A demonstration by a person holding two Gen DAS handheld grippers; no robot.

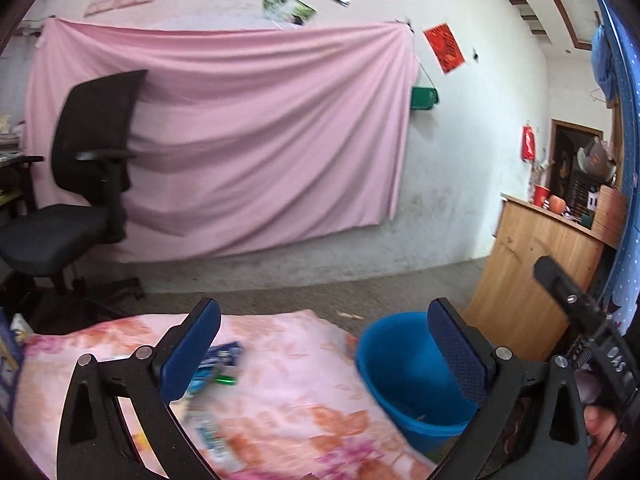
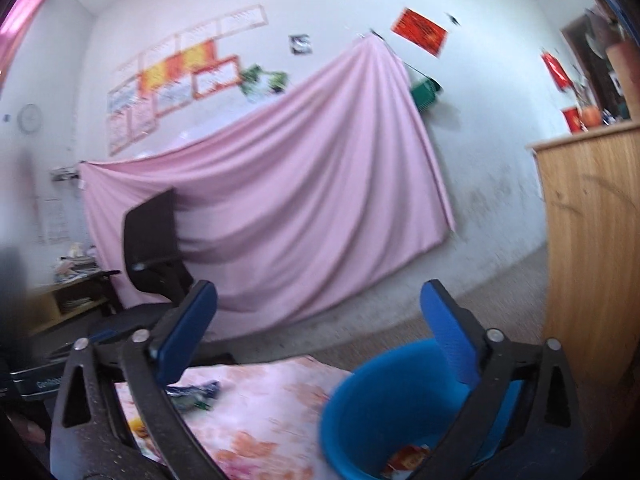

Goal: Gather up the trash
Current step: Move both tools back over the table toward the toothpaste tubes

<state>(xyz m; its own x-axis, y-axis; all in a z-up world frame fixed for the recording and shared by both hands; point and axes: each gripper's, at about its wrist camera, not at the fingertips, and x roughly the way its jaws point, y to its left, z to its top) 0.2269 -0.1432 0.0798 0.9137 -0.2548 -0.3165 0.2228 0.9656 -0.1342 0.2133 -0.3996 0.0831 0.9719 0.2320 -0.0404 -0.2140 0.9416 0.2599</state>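
Observation:
A blue bucket (image 1: pixel 404 376) stands on the floor at the right end of a floral pink cloth (image 1: pixel 288 384). Blue wrappers (image 1: pixel 218 360) and a small green piece (image 1: pixel 225 379) lie on that cloth, with another blurred wrapper (image 1: pixel 210 432) nearer to me. My left gripper (image 1: pixel 324 344) is open and empty above the cloth's edge and the bucket. In the right wrist view my right gripper (image 2: pixel 318 320) is open and empty over the bucket (image 2: pixel 384 412), which holds a red and yellow wrapper (image 2: pixel 408 458). A blue wrapper (image 2: pixel 192 394) lies on the cloth (image 2: pixel 264 412).
A black office chair (image 1: pixel 76 200) stands at the left before a pink sheet (image 1: pixel 240 140) hung on the wall. A wooden cabinet (image 1: pixel 532 272) with cups on top stands right of the bucket. The other hand-held gripper's body (image 1: pixel 588 328) shows at the right edge.

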